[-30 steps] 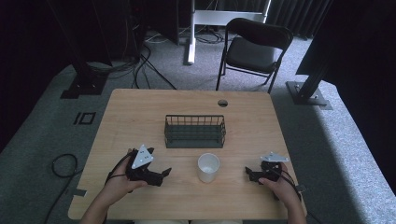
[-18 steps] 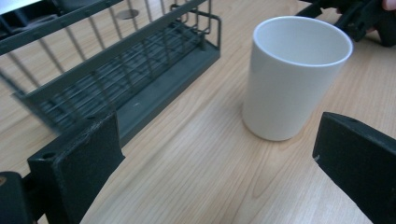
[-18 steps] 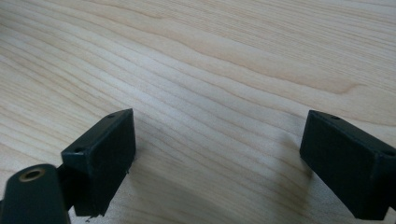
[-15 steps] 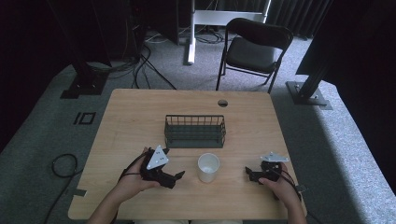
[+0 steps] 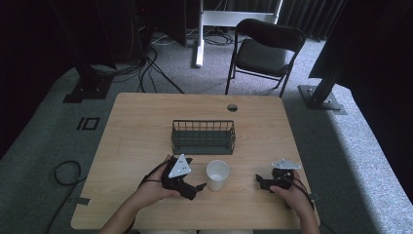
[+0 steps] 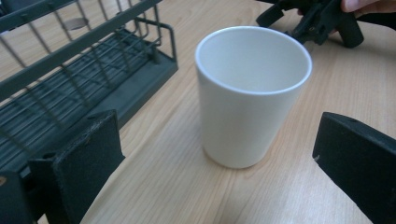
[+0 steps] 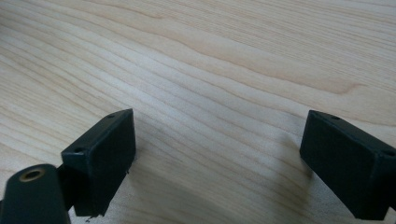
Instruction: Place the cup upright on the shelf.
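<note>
The white cup (image 6: pixel 252 93) was smooth and round, wider at the top than at the bottom, and it stood upright on the pale wooden table (image 5: pixel 146 122) — just ahead of the left gripper (image 5: pixel 195 187), whose flat black jaws were spread wide and not touching it. A dark wire basket (image 6: pixel 79 88) with thin bars sat to that gripper's left. The right gripper (image 5: pixel 261 181) was open too — holding nothing, low over the streaky wood.

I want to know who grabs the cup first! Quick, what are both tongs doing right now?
Left tongs: open, empty, jaws either side of the white cup, not touching it.
Right tongs: open, empty, over the bare wooden table.
</note>
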`<action>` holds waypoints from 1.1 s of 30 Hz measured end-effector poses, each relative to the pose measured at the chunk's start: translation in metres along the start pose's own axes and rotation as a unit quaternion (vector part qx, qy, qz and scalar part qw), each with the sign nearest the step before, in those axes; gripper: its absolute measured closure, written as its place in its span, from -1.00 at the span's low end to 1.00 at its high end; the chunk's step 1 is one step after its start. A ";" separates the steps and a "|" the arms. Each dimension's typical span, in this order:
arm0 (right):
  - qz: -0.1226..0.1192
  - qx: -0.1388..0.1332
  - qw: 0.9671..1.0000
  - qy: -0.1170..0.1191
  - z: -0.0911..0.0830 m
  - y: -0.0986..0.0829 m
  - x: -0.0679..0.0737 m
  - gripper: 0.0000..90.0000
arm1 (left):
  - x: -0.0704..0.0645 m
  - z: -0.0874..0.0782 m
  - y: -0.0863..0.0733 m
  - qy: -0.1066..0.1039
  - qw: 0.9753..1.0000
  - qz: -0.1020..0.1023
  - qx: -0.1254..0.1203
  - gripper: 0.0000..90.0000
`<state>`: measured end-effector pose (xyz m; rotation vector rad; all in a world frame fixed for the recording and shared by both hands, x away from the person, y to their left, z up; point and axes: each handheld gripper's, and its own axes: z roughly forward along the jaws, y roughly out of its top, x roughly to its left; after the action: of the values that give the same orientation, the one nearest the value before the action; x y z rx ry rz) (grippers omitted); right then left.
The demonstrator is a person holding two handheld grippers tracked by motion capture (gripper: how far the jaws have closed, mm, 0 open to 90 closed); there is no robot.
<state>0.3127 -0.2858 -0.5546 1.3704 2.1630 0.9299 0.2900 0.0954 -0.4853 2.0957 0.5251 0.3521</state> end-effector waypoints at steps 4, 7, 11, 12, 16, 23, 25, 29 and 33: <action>0.000 0.000 1.000 0.000 0.000 0.000 0.000 -0.78 | -0.003 0.009 0.003 -0.008 1.000 0.004 0.000 -0.96; 0.000 0.000 1.000 0.000 0.000 0.000 0.000 -0.78 | -0.005 0.013 0.003 -0.011 1.000 0.004 0.000 -0.96; 0.000 0.000 1.000 0.000 0.000 0.000 0.000 -0.78 | -0.006 0.021 0.004 -0.018 1.000 0.006 0.001 -0.96; 0.000 0.000 1.000 0.000 0.000 0.000 0.000 -0.78 | -0.006 0.025 0.005 -0.023 1.000 0.000 -0.002 -0.96; 0.000 0.000 1.000 0.000 0.000 0.000 0.000 -0.78 | -0.007 0.032 0.008 -0.027 1.000 0.002 -0.005 -0.96; 0.000 0.000 1.000 0.000 0.000 0.000 0.000 -0.78 | -0.009 0.040 0.012 -0.032 0.999 0.011 -0.002 -0.96; 0.000 0.000 1.000 0.000 0.000 0.000 0.000 -0.78 | -0.009 0.043 0.013 -0.033 0.999 0.006 -0.006 -0.96; 0.000 0.000 1.000 0.000 0.000 0.000 0.000 -0.78 | -0.010 0.050 0.013 -0.038 0.999 0.005 -0.011 -0.96; 0.000 0.000 1.000 0.000 0.000 0.000 0.000 -0.78 | -0.012 0.055 0.016 -0.038 0.999 0.016 -0.012 -0.96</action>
<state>0.3127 -0.2859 -0.5546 1.3695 2.1633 0.9300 0.3074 0.0417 -0.5018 2.0876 0.4421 0.2945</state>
